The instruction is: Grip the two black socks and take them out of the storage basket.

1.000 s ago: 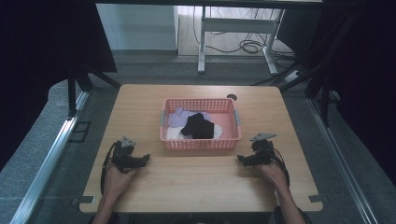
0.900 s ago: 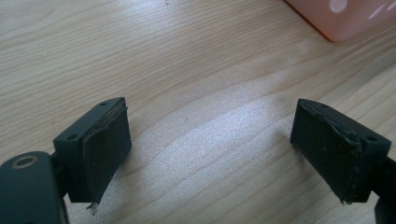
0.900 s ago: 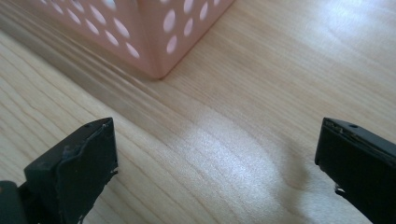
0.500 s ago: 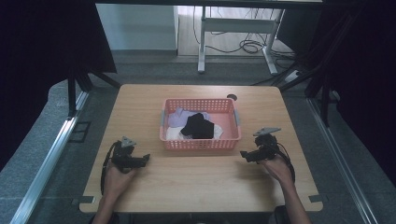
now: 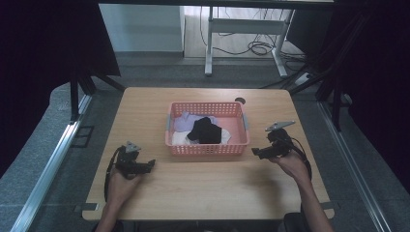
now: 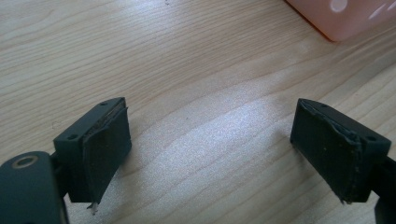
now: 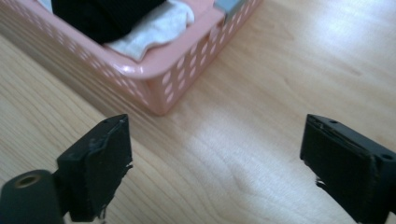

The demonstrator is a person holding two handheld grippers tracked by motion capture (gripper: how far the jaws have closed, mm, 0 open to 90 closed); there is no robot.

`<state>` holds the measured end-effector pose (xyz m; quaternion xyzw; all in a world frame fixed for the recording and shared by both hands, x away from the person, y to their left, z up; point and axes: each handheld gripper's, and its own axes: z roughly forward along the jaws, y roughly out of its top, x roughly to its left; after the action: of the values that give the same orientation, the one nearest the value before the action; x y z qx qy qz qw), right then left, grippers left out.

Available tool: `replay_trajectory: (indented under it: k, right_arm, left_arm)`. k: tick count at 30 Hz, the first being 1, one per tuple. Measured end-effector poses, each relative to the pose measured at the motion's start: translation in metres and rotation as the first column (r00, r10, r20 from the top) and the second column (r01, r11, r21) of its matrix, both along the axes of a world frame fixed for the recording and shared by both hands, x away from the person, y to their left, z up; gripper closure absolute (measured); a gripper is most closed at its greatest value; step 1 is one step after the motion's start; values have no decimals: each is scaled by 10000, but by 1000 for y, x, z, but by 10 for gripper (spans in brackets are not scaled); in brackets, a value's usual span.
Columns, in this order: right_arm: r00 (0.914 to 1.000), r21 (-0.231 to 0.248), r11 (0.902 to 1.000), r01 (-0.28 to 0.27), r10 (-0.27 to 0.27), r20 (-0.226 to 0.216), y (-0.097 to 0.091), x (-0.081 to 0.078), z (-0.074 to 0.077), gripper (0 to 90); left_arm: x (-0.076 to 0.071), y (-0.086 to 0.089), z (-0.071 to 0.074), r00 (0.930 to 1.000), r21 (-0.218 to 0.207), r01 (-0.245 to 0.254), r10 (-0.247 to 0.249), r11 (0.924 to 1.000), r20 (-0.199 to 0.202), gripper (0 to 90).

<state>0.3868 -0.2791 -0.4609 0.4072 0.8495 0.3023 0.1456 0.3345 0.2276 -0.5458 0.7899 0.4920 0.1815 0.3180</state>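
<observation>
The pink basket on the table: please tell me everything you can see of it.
The pink basket is a shallow rectangular tray that looks like plastic, its walls pierced with rows of small holes, with a grey handle piece at each short end. It stands flat near the middle of the wooden table. Inside lie a black garment, white cloth and a lilac piece. Neither claw touches it.

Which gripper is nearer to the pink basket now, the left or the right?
Right. The right gripper is open just off the near right corner of the pink basket. The left gripper lies on the table, farther from its near left corner.
</observation>
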Motion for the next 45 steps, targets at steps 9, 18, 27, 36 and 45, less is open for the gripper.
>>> replay_trajectory:
  k: [9, 18, 27, 36, 45]
  right_arm:
    - [9991, 87, 9995, -301, 303, -286, 8, 15, 28, 133]
    - [9961, -150, 9986, -514, 502, -722, 30, 40, 44, 221]
    - [9909, -149, 9943, -1052, 1036, -859, 59, 63, 53, 304]
    - [9770, -934, 9787, -1827, 1702, -1284, 102, 88, 44, 321]
    - [9609, -1132, 9640, -2406, 2201, -1682, 136, 104, 24, 308]
  left_arm:
    - [0, 0, 0, 10000, -12, 1, -1, 10000, 14, 119]
    - [0, 0, 0, 10000, -12, 3, -3, 10000, 22, 118]
    - [0, 0, 0, 10000, -9, 10, -10, 10000, 23, 119]
    - [0, 0, 0, 10000, -37, -9, 9, 10000, 15, 118]
    - [0, 0, 0, 10000, -48, 0, 0, 10000, 21, 118]
